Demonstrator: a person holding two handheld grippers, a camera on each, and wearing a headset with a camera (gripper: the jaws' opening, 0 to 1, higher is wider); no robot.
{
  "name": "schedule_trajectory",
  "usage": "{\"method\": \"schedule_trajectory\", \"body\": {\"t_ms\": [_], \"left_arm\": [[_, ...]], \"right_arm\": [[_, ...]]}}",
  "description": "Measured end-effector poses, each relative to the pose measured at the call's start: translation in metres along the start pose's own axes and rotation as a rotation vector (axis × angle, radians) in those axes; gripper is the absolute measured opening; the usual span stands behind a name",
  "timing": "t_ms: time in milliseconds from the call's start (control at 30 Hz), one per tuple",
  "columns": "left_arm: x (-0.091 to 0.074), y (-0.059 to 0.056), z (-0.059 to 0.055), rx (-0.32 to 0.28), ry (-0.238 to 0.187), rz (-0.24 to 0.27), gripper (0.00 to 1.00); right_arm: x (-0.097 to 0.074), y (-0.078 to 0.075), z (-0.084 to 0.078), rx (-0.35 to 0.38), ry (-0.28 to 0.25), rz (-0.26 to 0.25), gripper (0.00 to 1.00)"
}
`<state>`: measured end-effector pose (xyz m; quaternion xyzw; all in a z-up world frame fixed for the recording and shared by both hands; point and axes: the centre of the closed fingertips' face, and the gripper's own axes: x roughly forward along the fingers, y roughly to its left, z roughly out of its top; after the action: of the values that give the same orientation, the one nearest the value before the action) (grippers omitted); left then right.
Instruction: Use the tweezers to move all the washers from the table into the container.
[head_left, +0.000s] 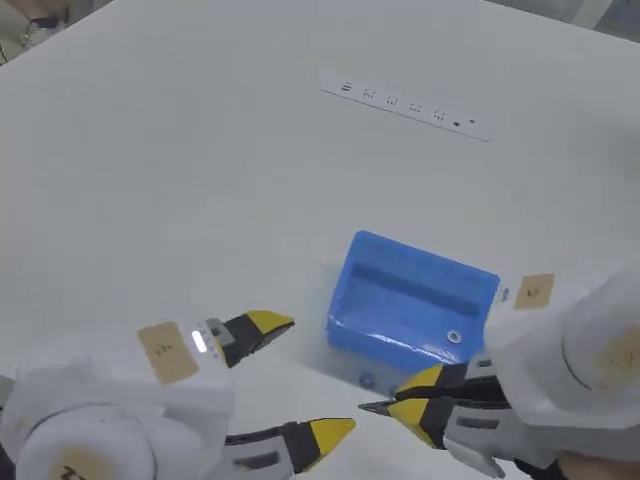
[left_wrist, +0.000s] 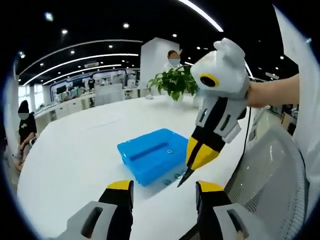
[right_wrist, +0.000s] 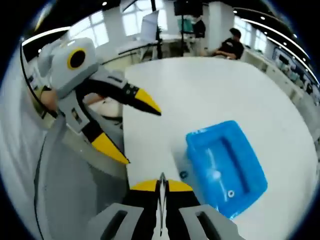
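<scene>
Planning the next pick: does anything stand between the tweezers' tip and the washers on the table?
Nothing visible does. The thin metal tweezers, clamped in the right gripper, point at the small metal washers on the white table, just outside the blue plastic container; bare tabletop lies between.

Blue container on table, right gripper holding tweezers beside it
</scene>
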<state>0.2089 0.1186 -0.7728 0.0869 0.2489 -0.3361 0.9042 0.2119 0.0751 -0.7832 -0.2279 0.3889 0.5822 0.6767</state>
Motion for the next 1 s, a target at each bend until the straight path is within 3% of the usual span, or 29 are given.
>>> {"method": "schedule_trajectory", "body": {"t_ms": [133,200,233,267,400,467,500,567,733,800,867,933,1000], "left_arm": [[0.007,-0.013,-0.004,0.153,0.092,-0.022,0.4],[0.011,-0.014,-0.007,0.273,0.164,-0.01,0.36],[0.016,-0.015,0.001,0.346,0.161,0.009,0.35],[0.018,-0.016,0.005,0.363,0.158,0.016,0.33],[0.031,-0.024,0.01,0.256,0.148,0.005,0.19],[0.031,-0.017,0.01,0.223,0.148,0.033,0.06],[0.03,-0.016,0.01,0.208,0.147,0.032,0.06],[0.033,-0.018,0.009,0.042,0.14,0.008,0.06],[0.034,-0.026,0.011,-0.113,0.1,-0.042,0.02],[0.034,-0.03,0.014,-0.138,0.08,-0.076,0.01],[0.034,-0.035,0.016,-0.265,0.059,-0.125,0.01],[0.034,-0.039,0.016,-0.312,0.046,-0.182,0.01],[0.032,-0.036,0.011,-0.299,0.064,-0.192,0.02]], "right_arm": [[-0.014,0.004,0.019,0.07,-0.089,0.017,0.01],[-0.018,0.007,0.025,0.096,-0.116,0.033,0.01],[-0.019,0.009,0.027,0.108,-0.124,0.045,0.01],[-0.019,0.01,0.028,0.116,-0.134,0.055,0.01],[-0.021,0.014,0.033,0.149,-0.174,0.072,0.01],[-0.021,0.013,0.032,0.15,-0.174,0.066,0.01],[-0.022,0.013,0.033,0.155,-0.193,0.054,0.01],[-0.022,0.012,0.034,0.142,-0.206,0.038,0.01],[-0.025,0.009,0.046,0.166,-0.295,0.022,0.01],[-0.025,0.011,0.048,0.163,-0.316,0.024,0.01],[-0.025,0.013,0.051,0.171,-0.357,0.028,0.01],[-0.025,0.014,0.05,0.165,-0.376,0.029,0.01],[-0.024,0.015,0.047,0.141,-0.385,0.031,0.0]]}}
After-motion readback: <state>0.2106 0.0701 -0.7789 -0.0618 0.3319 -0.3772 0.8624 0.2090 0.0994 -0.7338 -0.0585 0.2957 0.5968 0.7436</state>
